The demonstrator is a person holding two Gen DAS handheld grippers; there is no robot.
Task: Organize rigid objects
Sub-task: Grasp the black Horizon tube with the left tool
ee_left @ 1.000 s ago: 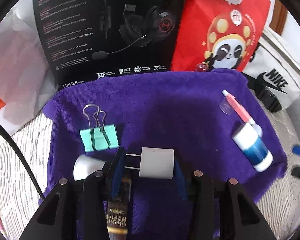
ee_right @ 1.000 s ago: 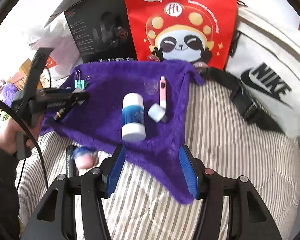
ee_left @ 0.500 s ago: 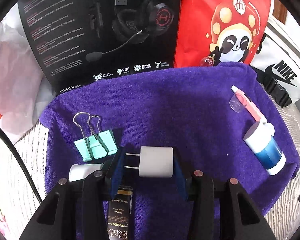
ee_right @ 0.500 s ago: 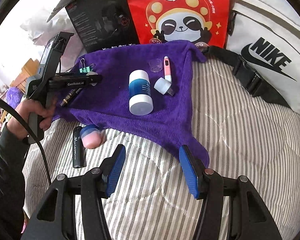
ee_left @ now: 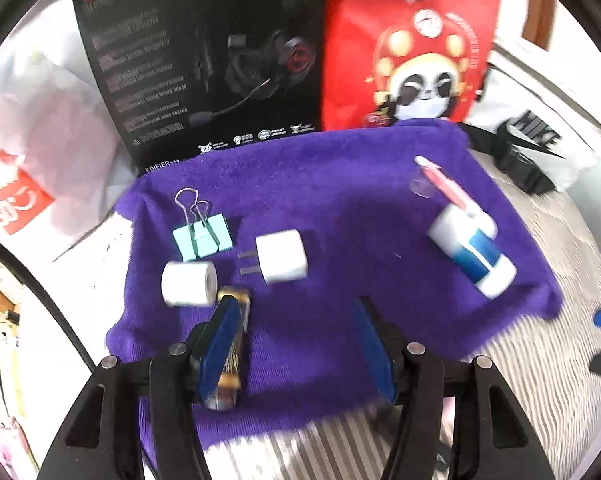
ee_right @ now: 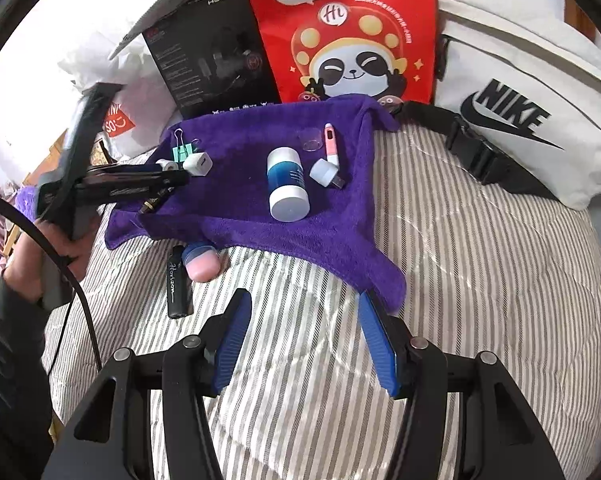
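Note:
A white plug adapter lies on the purple towel, beside a mint binder clip, a small white roll and a gold-black tube. My left gripper is open and empty just behind the adapter; it also shows in the right wrist view. A blue-white bottle, a pink pen and a small USB light lie on the towel's right. My right gripper is open and empty over the striped bedding, near a pink-capped item and a black stick.
A black headset box, a red panda bag and a white Nike bag stand behind the towel. A clear round cap lies by the pen. Striped bedding stretches to the right.
My left gripper opened, let go of the white plug adapter onto the towel and pulled back. My right gripper moved nearer to the pink-capped item and black stick.

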